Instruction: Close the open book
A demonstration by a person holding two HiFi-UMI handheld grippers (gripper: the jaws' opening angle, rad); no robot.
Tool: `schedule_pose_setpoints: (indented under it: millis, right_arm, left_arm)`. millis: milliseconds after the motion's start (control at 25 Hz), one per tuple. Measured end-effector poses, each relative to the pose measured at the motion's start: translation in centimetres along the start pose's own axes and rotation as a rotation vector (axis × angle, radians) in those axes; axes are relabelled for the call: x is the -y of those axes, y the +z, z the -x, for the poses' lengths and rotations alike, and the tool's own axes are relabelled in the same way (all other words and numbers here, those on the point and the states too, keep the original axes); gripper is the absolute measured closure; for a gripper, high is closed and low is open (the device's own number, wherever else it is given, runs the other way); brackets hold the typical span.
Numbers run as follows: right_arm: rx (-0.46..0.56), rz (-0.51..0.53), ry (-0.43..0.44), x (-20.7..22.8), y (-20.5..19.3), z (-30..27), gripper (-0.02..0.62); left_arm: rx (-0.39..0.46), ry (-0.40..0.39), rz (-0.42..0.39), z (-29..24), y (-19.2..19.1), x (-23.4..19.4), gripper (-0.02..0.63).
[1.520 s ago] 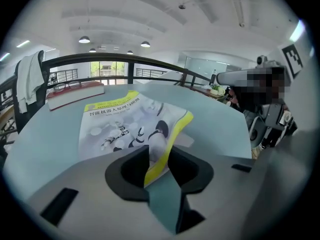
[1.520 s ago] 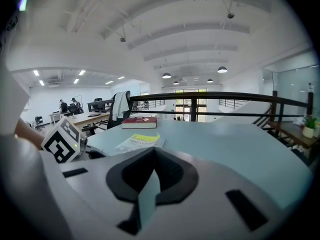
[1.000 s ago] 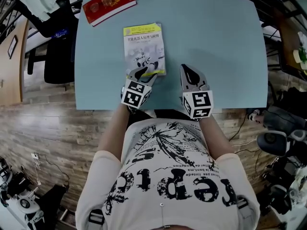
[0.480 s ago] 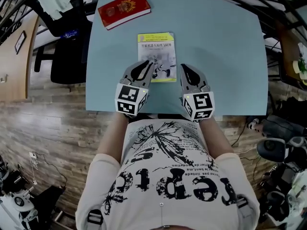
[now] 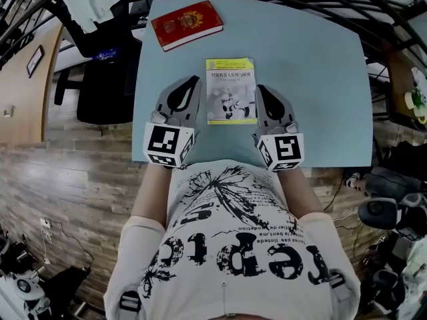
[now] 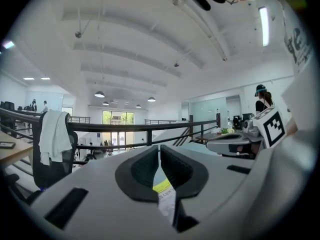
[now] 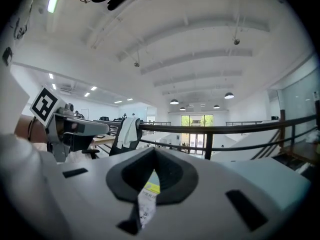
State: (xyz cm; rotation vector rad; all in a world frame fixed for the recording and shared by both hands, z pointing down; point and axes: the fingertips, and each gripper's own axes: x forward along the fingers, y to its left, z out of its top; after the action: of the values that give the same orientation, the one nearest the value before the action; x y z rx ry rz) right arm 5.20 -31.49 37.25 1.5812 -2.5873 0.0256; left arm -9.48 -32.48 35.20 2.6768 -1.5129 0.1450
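Observation:
The book (image 5: 230,91) lies closed on the light blue table (image 5: 320,79), its yellow and white cover facing up. My left gripper (image 5: 192,80) hovers just left of the book; its jaws have just been closing and now stand shut with nothing between them. My right gripper (image 5: 261,89) hovers just right of the book, also shut and empty. In the left gripper view the jaws (image 6: 160,149) meet, and a strip of the book (image 6: 166,196) shows below them. The right gripper view shows the same: jaws (image 7: 154,151) together, the book (image 7: 146,200) beneath.
A red book (image 5: 187,24) lies at the table's far left corner. A dark chair with a white cloth (image 5: 83,2) stands left of the table. A black railing (image 6: 125,127) runs behind the far edge. The person's torso is at the near edge.
The left gripper has lifted off the book's near left corner, moved left and shut its jaws. The right gripper has risen a little. The book lies closed throughout.

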Motion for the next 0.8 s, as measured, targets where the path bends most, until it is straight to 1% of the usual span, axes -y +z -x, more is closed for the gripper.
schedule_pose_setpoints:
  millis: [120, 520, 800]
  right_arm:
    - [0.01, 0.013, -0.012, -0.5, 0.4, -0.4, 0.584]
    - [0.0, 0.025, -0.03, -2.0, 1.1, -0.9, 0.586]
    - [-0.005, 0.017, -0.061, -1.6, 0.9, -0.6, 0.586]
  left_arm:
    - [0.023, 0.006, -0.009, 0.8, 0.9, -1.0, 0.578]
    - [0.027, -0.024, 0.024, 1.4, 1.0, -2.3, 0.578]
    - [0.019, -0.034, 0.012, 1.4, 0.9, -2.2, 0.578]
